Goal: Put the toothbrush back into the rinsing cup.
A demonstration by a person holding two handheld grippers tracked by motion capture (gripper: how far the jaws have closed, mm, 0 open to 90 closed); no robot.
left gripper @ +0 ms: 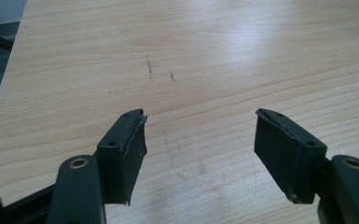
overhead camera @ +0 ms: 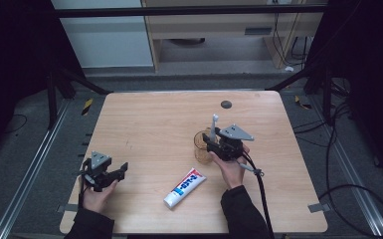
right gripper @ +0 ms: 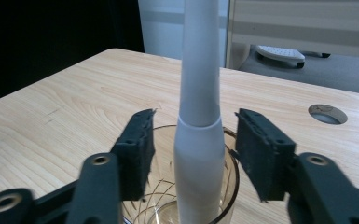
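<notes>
Right hand-held gripper (right gripper: 193, 154) sits at the glass cup (right gripper: 228, 179), and the white electric toothbrush (right gripper: 198, 140) stands upright in that cup, dead centre between the two black jaws. There's daylight on both sides of the handle: the pads flank it without pressing, so the grip is released, nothing clamped. The brush's neck rises straight to twelve o'clock out of the top of the right gripper view.

From the high view, the right hand-held gripper (overhead camera: 213, 143) is right of centre on the wooden counter (overhead camera: 149, 119), with the cup (overhead camera: 202, 149) at its nine o'clock, touching close, and the toothbrush (overhead camera: 214, 127) poking up just above the gripper body. The toothpaste tube (overhead camera: 184, 187) lies flat, white with blue and red print, at about seven o'clock from the cup, near but apart from it and just left of the right hand (overhead camera: 231, 169).

Over at the near-left corner, the left hand-held gripper (overhead camera: 121, 172) is held by the left hand (overhead camera: 97, 196), well apart from everything. In the left gripper view the left hand-held gripper (left gripper: 200, 140) has its jaws spread wide over bare wood, released, holding nothing.

The count: one toothbrush, one cup, one toothpaste tube, two hand-held grippers, and one dark round cable hole (overhead camera: 226, 104) in the counter at twelve o'clock from the cup.
</notes>
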